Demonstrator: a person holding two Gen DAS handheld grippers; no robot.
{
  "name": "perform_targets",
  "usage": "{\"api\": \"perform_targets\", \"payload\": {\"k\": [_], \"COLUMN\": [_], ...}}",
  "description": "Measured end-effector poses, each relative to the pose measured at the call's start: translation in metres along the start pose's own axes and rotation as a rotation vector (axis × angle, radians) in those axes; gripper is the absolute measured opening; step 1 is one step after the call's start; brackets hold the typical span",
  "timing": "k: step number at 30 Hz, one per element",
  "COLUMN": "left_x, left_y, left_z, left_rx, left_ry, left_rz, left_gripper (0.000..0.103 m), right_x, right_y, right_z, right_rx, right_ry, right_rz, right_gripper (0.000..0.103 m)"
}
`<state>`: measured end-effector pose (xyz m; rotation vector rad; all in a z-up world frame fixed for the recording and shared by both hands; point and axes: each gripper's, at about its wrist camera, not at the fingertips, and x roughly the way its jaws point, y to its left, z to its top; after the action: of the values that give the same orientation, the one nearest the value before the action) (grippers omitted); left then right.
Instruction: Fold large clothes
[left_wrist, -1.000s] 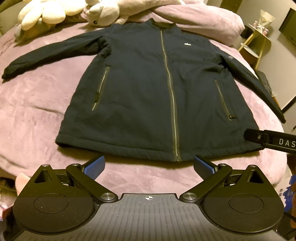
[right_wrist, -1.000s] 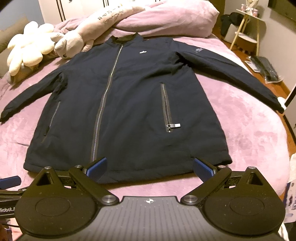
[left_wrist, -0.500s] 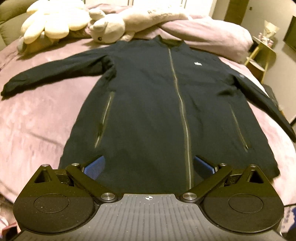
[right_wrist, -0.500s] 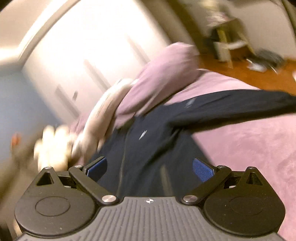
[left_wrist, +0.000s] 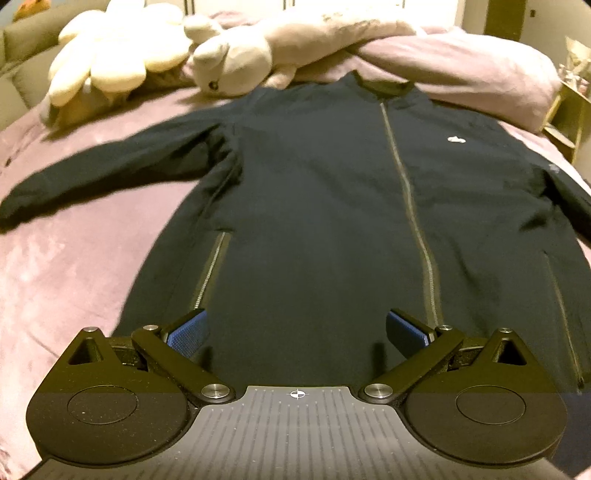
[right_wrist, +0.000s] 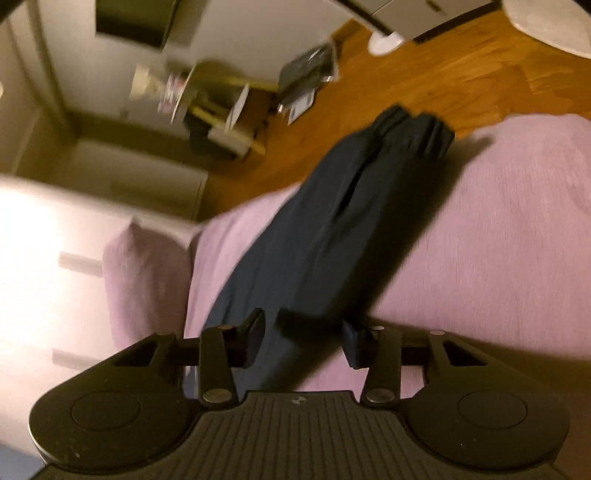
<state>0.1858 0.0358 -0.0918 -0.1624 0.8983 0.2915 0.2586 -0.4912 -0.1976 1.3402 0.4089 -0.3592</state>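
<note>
A dark navy zip jacket (left_wrist: 314, 221) lies spread flat, front up, on the pink bed cover (left_wrist: 74, 258), collar at the far end. My left gripper (left_wrist: 295, 325) hovers open over the lower part near the hem, between the left pocket zip and the centre zip, with nothing between its fingers. In the right wrist view, which is rolled sideways and blurred, the jacket's right sleeve (right_wrist: 332, 221) runs away toward its cuff (right_wrist: 413, 129) at the bed's edge. My right gripper (right_wrist: 303, 332) straddles this sleeve; its jaws are closing with the fabric between them, not pressed.
Two cream plush toys (left_wrist: 122, 62) (left_wrist: 236, 55) and a pink pillow (left_wrist: 461, 70) lie beyond the collar. Past the bed's edge are a wooden floor (right_wrist: 461, 74), a small cluttered side table (right_wrist: 221, 110) and dark items on the floor (right_wrist: 306, 74).
My left gripper moved forward from off the bed's edge to over the hem. My right gripper swung right, rolled sideways, dropped onto the right sleeve and narrowed its jaws.
</note>
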Motion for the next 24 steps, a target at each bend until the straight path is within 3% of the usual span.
{"api": "perform_targets", "payload": {"k": [3,5,6,9,12,15,18,19,21,22,23,24], "left_x": [0.015,0.025,0.029,0.034,0.037,0.037,0.038,0.038,0.037,0.036,0.035,0.033], "left_y": [0.003,0.008,0.01,0.021,0.031,0.036,0.034,0.036,0.04,0.042,0.044,0.045], "left_z": [0.001,0.001,0.001,0.001,0.001,-0.004,-0.003,-0.003,-0.001,0.0,0.002,0.004], "left_rx": [-0.028,-0.052,-0.066,-0.111,-0.129,-0.114,-0.079,-0.093,-0.129,-0.141,-0.148,-0.151], "left_ry": [0.036,0.072,0.086,0.089,0.093,0.081,0.098,0.098,0.105,0.108,0.113,0.114], "left_rz": [0.012,0.027,0.026,0.017,0.004,-0.027,-0.036,-0.041,-0.051,-0.058,-0.065,-0.077], "left_gripper": [0.103,0.103,0.103,0.103,0.103,0.103,0.103,0.103,0.103,0.103,0.103,0.103], "right_x": [0.014,0.02,0.022,0.026,0.011,-0.007,-0.024,-0.028,-0.034,-0.035,-0.036,-0.039], "right_y": [-0.007,-0.007,0.0,0.031,0.085,0.154,0.209,0.218,0.227,0.227,0.222,0.215], "right_z": [0.006,0.011,0.014,0.014,0.005,-0.034,-0.106,-0.129,-0.183,-0.208,-0.23,-0.248], "right_rx": [0.038,0.026,0.0,-0.157,-0.394,-0.68,-0.949,-1.013,-1.166,-1.227,-1.276,-1.311], "right_ry": [-0.026,-0.017,-0.01,-0.028,-0.128,-0.166,-0.067,-0.019,0.124,0.207,0.285,0.342], "right_rz": [-0.001,-0.03,-0.049,-0.125,-0.148,-0.031,0.177,0.234,0.335,0.367,0.395,0.414], "right_gripper": [0.037,0.021,0.02,0.017,0.015,0.015,0.015,0.017,0.031,0.056,0.071,0.071]}}
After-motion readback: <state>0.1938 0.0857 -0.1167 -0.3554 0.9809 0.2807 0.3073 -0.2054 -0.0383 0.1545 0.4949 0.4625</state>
